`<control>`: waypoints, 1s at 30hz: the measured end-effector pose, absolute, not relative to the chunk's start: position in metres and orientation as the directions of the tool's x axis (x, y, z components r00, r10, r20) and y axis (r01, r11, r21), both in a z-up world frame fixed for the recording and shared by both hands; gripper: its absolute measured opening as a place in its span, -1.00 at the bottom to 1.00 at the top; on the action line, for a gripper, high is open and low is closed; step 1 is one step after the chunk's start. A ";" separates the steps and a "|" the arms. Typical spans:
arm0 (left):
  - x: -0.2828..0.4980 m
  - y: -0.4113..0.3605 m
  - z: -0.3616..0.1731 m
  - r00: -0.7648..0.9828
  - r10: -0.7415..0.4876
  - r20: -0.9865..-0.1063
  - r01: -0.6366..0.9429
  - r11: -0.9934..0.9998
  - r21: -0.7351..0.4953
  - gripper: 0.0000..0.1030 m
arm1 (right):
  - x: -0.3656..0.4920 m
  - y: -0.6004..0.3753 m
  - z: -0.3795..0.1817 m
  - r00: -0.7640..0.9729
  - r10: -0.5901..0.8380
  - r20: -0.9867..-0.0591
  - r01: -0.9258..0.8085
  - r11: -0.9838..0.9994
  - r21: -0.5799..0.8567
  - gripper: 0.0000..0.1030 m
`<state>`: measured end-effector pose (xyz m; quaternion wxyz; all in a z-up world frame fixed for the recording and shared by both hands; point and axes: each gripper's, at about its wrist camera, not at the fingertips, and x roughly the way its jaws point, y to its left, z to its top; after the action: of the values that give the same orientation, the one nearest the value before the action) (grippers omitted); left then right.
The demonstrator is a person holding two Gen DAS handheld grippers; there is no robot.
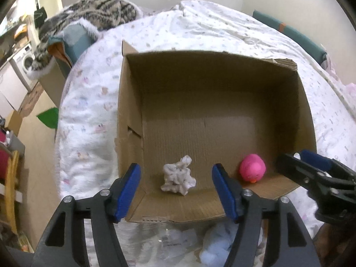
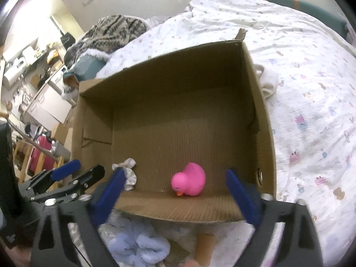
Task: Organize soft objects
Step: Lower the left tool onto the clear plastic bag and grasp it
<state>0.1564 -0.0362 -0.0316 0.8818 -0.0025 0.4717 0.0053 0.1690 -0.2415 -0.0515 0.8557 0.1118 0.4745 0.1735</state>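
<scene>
An open cardboard box [image 1: 222, 84] [image 2: 166, 89] stands on the bed. Inside, near its front wall, lie a crumpled white cloth [image 1: 178, 179] [image 2: 129, 173] and a pink rubber duck [image 1: 252, 170] [image 2: 189, 180]. My left gripper [image 1: 175, 187] is open and empty above the box's front edge, its blue pads either side of the white cloth. My right gripper [image 2: 175, 191] is open and empty, its pads either side of the duck; it also shows at the right of the left wrist view [image 1: 307, 166]. A light blue fluffy cloth [image 2: 140, 247] [image 1: 220, 244] lies on the bed in front of the box.
The bed has a white patterned duvet [image 1: 222, 26] [image 2: 311, 89]. A white towel [image 2: 269, 82] lies right of the box. A striped furry blanket [image 1: 95, 11] lies at the far left. A clear plastic bag [image 1: 171, 240] and a cardboard tube [image 2: 205, 247] lie before the box. Furniture stands left of the bed.
</scene>
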 end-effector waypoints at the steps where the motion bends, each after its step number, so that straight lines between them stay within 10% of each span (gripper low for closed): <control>1: 0.155 -0.036 -0.030 0.558 0.007 -0.829 -0.012 1.000 0.001 0.24 | 0.168 -0.243 -0.050 0.494 0.414 -0.764 -0.190 0.909 0.370 1.00; 7: 0.145 -0.030 -0.019 0.578 0.026 -0.815 -0.038 0.999 0.005 0.28 | 0.155 -0.249 -0.039 0.543 0.415 -0.730 -0.187 0.907 0.377 1.00; 10: 0.140 -0.027 -0.013 0.585 0.028 -0.811 -0.045 0.999 0.001 0.72 | 0.147 -0.253 -0.033 0.554 0.411 -0.725 -0.191 0.909 0.370 1.00; 16: 0.128 -0.017 -0.004 0.593 -0.006 -0.805 -0.056 0.997 -0.049 0.99 | 0.137 -0.264 -0.030 0.555 0.408 -0.725 -0.168 0.908 0.383 1.00; 30: 0.094 0.011 -0.009 0.536 0.018 -0.844 -0.137 0.988 -0.066 0.99 | 0.108 -0.264 -0.038 0.497 0.371 -0.784 -0.148 0.927 0.345 1.00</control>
<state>0.0942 0.0105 -0.0092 0.8741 -0.0618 0.4799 0.0442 0.1078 -0.2637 -0.0382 0.8574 0.1170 0.4779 0.1513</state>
